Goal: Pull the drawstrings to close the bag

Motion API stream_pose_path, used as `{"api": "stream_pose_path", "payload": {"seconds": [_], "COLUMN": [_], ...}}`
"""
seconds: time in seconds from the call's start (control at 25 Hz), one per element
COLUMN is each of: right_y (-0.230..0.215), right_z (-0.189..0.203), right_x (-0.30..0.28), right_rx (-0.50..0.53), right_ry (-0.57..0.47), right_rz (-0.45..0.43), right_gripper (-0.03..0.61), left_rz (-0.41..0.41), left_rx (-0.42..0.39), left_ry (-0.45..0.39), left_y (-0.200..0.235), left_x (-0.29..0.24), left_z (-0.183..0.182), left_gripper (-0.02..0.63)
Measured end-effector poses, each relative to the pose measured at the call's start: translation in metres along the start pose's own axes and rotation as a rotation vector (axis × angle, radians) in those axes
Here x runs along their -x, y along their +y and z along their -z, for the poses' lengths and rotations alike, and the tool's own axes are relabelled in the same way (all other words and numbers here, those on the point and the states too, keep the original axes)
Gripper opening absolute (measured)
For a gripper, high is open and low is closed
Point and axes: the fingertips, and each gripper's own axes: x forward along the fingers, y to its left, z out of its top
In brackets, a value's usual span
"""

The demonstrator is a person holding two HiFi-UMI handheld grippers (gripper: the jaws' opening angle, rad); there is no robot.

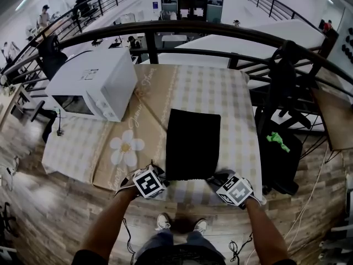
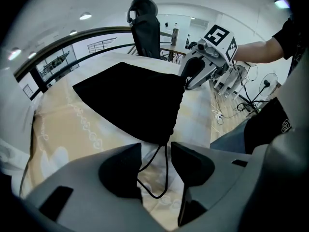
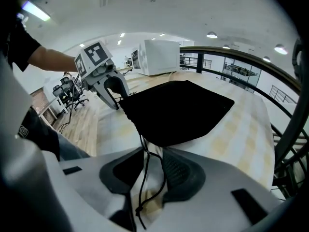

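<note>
We see both forearms reaching down and forward, the left forearm [image 1: 107, 225] and the right forearm [image 1: 268, 231], each gripper pitched steeply down at the near table edge. The left gripper [image 2: 155, 151] has its jaws apart, and a loop of the left drawstring [image 2: 159, 180] hangs in the gap, not pinched. The right gripper [image 3: 153, 161] has a narrower gap; the right drawstring [image 3: 144, 187] runs through it, and we see no clamp. The cords lead up to the black bag [image 1: 193, 142], which lies flat on the checked tablecloth [image 1: 231, 93] with its gathered mouth toward us, between the two grippers. The white microwave [image 1: 94, 84] sits further back left, with the dark railing [image 1: 193, 26] beyond.
</note>
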Motion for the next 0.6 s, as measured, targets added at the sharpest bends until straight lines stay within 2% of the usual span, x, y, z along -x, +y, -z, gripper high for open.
{"api": "stream_pose_path", "payload": {"seconds": [0.24, 0.6], "right_y": [0.007, 0.0113], "right_z": [0.0044, 0.005], "right_x": [-0.0029, -0.0031], "right_rx": [0.033, 0.021], "right_ry": [0.019, 0.004], "right_rz": [-0.002, 0.005], "right_gripper": [0.091, 0.055], "left_rz": [0.004, -0.008], "left_rx": [0.021, 0.06], "left_ry": [0.002, 0.007], "left_y": [-0.0009, -0.0004], "left_x": [0.0012, 0.0025], "left_z": [-0.0009, 0.0013], "left_gripper": [0.201, 0.155]}}
